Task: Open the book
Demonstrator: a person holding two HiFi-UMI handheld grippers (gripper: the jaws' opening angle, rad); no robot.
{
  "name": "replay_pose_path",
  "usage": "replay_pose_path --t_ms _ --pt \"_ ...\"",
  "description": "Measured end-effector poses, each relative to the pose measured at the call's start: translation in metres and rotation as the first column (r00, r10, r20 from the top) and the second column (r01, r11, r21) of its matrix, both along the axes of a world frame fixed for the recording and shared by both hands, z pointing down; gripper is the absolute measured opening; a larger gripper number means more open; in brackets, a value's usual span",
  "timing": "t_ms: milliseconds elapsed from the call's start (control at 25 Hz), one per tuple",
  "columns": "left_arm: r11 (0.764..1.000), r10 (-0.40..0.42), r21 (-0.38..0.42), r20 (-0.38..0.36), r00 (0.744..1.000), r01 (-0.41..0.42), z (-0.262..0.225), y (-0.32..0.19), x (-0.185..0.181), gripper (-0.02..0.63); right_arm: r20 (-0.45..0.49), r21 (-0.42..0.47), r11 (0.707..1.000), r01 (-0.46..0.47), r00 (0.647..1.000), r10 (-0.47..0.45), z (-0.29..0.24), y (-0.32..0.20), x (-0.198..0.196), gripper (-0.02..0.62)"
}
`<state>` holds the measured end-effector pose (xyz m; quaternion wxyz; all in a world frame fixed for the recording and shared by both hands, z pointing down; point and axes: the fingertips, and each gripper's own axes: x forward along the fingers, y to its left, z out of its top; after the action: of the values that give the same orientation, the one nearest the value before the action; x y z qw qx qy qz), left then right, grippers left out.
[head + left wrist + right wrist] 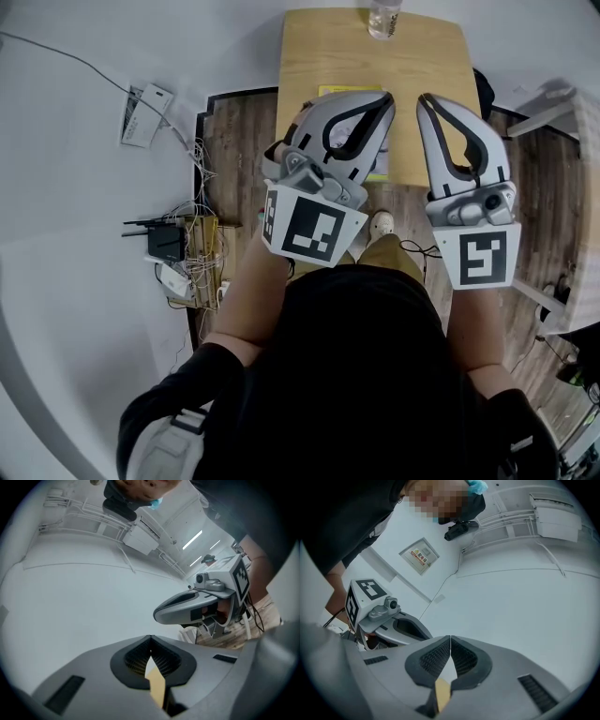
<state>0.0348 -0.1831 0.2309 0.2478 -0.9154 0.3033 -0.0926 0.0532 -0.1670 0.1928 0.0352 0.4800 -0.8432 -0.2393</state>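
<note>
Wooden worktop (422,66) is carrying one yellow book (342,91) and one clear bottle (383,19). Two grippers are hovering above, jaws together and empty: left gripper (382,101) overlapping the book, right gripper (427,101) beside it.

The grey left gripper (380,103) and right gripper (427,101) carry black-and-white square-patterned marker cubes (309,225). The table (422,56) is pale wood and the book (349,91) is yellow.

The table (309,56) is pale wood, smooth and matt. The floor (234,141) is darker planking with visible grain. The left gripper (384,99) and right gripper (425,99) have smooth, matt grey plastic shells and black ribbed pads (135,658). The bottle (383,19) looks like clear plastic.
</note>
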Motion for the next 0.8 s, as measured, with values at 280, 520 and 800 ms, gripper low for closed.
replay_pose_path --t_ms 280,520,800 --pt "0.991 0.048 -0.129 0.163 0.985 -0.027 0.058 -0.001 0.015 0.01 0.0 -0.015 1.0 -0.015 1.0 0.015 0.007 0.002 0.012 0.029" --pt "0.969 0.065 -0.247 0.312 0.948 0.015 0.113 0.0 0.03 0.011 0.002 -0.037 0.999 -0.03 1.0 0.03 0.018 0.005 0.026 0.029" --pt "0.919 0.106 -0.392 0.365 0.925 0.049 0.18 0.007 0.043 0.011 0.007 -0.059 0.997 -0.048 0.999 0.049 0.026 0.008 0.038 0.029"
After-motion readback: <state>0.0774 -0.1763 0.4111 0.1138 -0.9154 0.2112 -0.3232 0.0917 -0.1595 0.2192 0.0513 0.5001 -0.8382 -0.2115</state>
